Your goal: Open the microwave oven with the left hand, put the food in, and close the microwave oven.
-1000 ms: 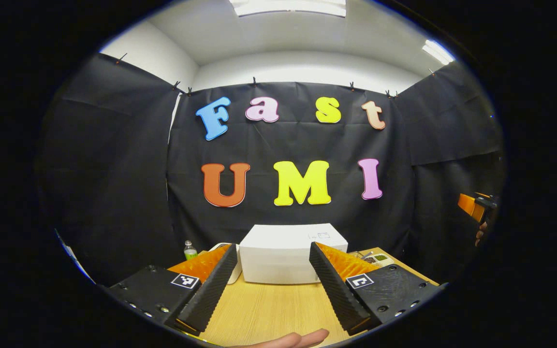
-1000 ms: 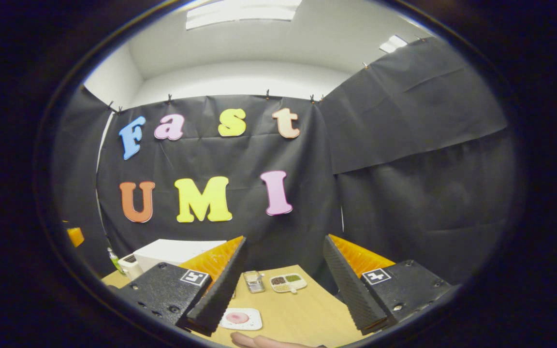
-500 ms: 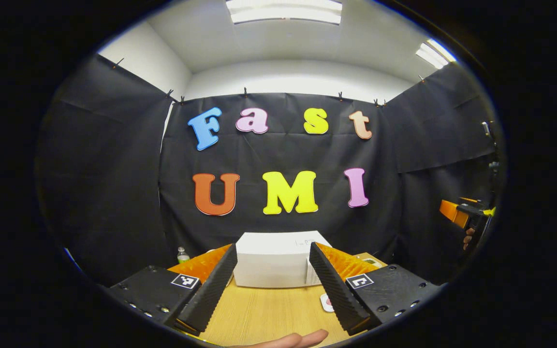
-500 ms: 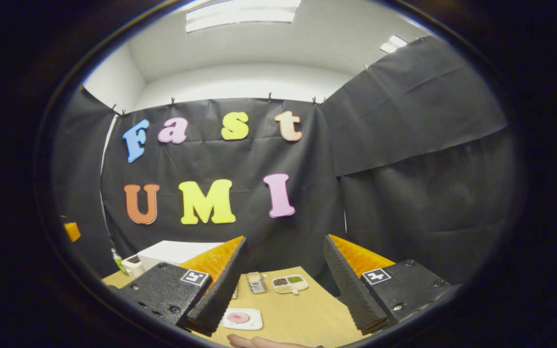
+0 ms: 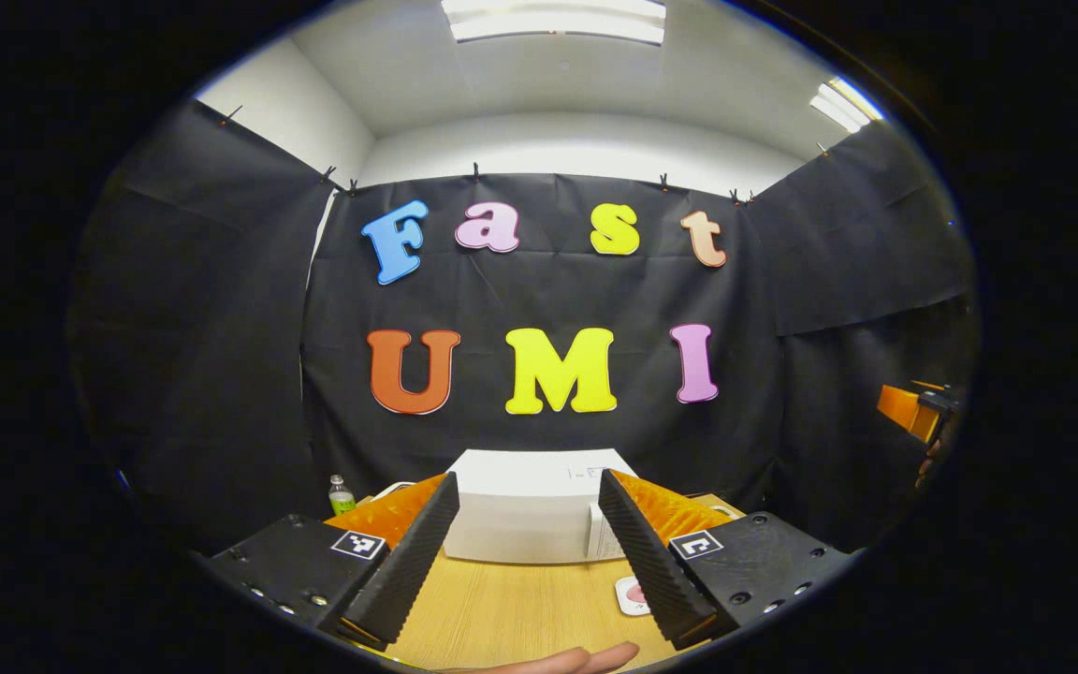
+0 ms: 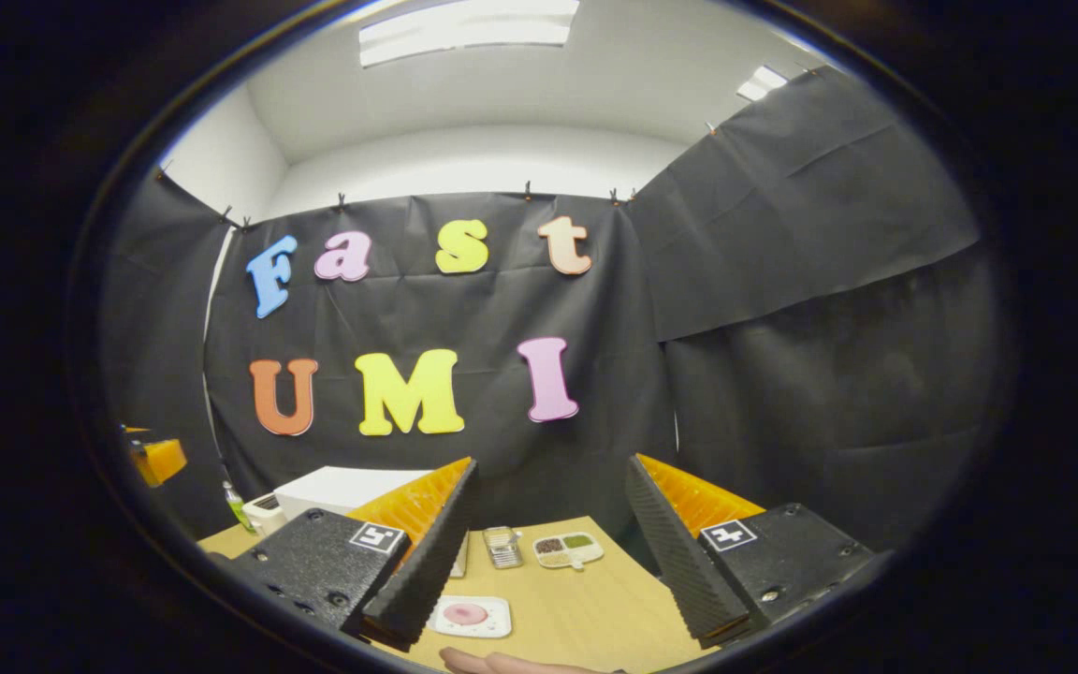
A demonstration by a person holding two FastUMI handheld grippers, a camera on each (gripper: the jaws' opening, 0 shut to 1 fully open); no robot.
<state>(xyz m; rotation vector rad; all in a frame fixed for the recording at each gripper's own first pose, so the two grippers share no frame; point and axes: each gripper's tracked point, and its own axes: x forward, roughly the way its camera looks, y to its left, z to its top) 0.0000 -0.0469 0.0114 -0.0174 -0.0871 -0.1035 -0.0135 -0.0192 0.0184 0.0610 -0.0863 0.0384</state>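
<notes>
The left gripper (image 5: 525, 552) is hovering with its two fingers spread wide apart, nothing between them, pointing level and forward. Just below its fingertips, a fingertip of the holding hand (image 5: 558, 660) is poking into sight. The right gripper (image 6: 548, 552) is likewise being held level, its fingers parted wide and gripping nothing, with a bit of the hand (image 6: 502, 663) holding it showing beneath them. Far to the right of the left gripper's fingers, the other gripper's body is floating at a higher level.
</notes>
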